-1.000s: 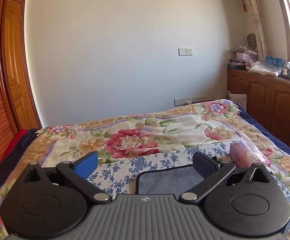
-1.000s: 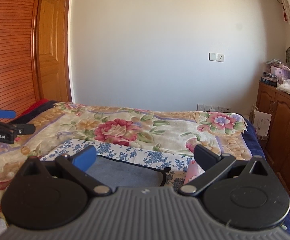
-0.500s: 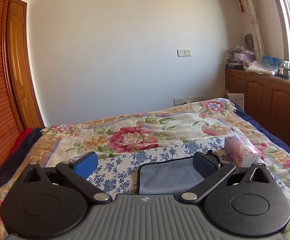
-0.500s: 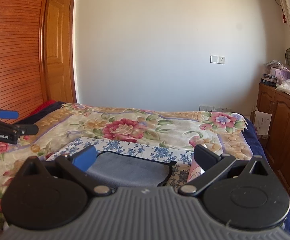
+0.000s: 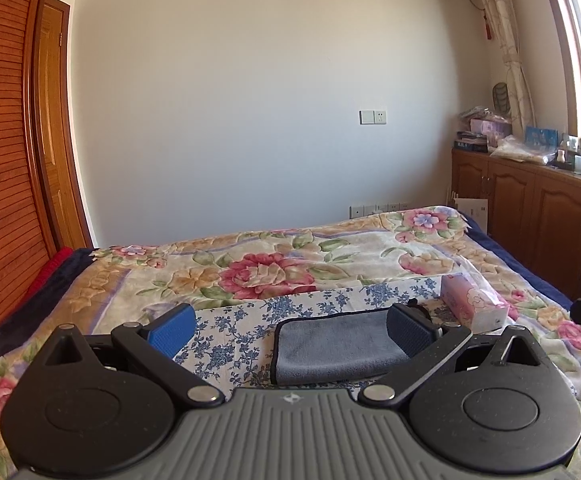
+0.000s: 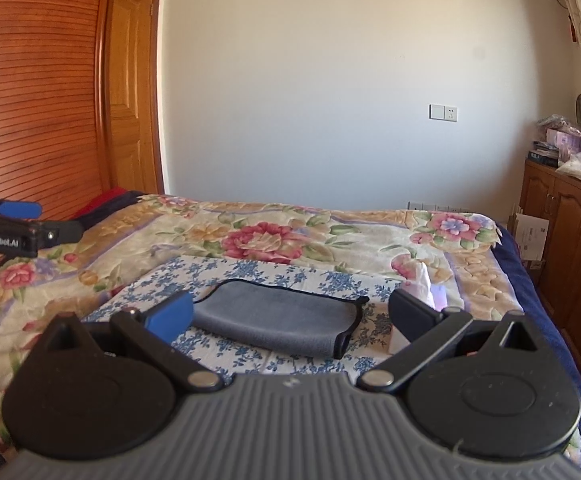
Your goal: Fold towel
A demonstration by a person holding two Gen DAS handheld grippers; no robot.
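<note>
Now, near to far, every place taken from the towel:

Left gripper [image 5: 290,330]: fingers spread wide and holding nothing; it hangs above the bed on the near side of the towel, which shows between the fingers, toward the right one.

Right gripper [image 6: 290,316]: fingers also wide and empty, likewise raised on the near side; the towel sits between them, toward the left one.

Nearer hand: neither clearly, I judge; both hang short of the towel's near edge, touching nothing.

Towel [image 6: 278,320]: grey with a dark trim, lying flat and already doubled over, its rounded fold at the right end in the right wrist view.

Long axis: running left to right across both views, so the long near edge faces the fingers and the short ends point to the sides.

Blue-flowered cloth [image 5: 234,340]: spread directly under the towel, showing on all sides of it.

Pink tissue pack [image 5: 472,300]: just beyond the towel's right end, apart from it.

Bed [image 5: 266,272]: its floral cover carries everything and stretches past the towel toward the wall.

Judgement: a further fold would bring one short end across to the other.
</note>
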